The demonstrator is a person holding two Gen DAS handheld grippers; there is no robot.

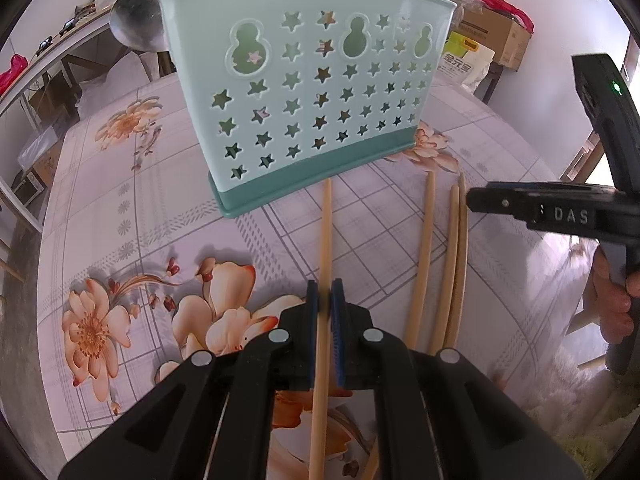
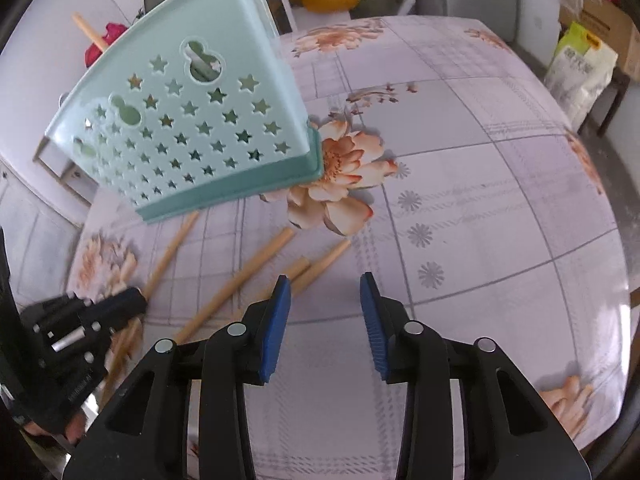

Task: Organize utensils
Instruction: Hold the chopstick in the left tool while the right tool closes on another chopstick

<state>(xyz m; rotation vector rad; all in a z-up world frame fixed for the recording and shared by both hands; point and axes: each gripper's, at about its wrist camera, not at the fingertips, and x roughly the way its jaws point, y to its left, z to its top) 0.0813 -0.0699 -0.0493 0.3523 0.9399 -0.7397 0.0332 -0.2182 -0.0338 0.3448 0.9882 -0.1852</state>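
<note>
1. A pale wooden chopstick (image 1: 325, 248) is clamped between the closed blue-padded jaws of the left gripper (image 1: 325, 300); its far end reaches the base of the holder ahead.
2. A mint-green plastic utensil holder pierced with star holes (image 1: 308, 92) is seen standing upright on the surface beyond the left jaws.
3. Three further wooden chopsticks (image 1: 440, 264) are seen lying flat on the floral-printed surface (image 1: 140, 220), just right of the left jaws.
4. The jaws of the right gripper (image 2: 325, 296) are held apart with nothing between them; the chopstick tips lie just ahead and to their left.
</note>
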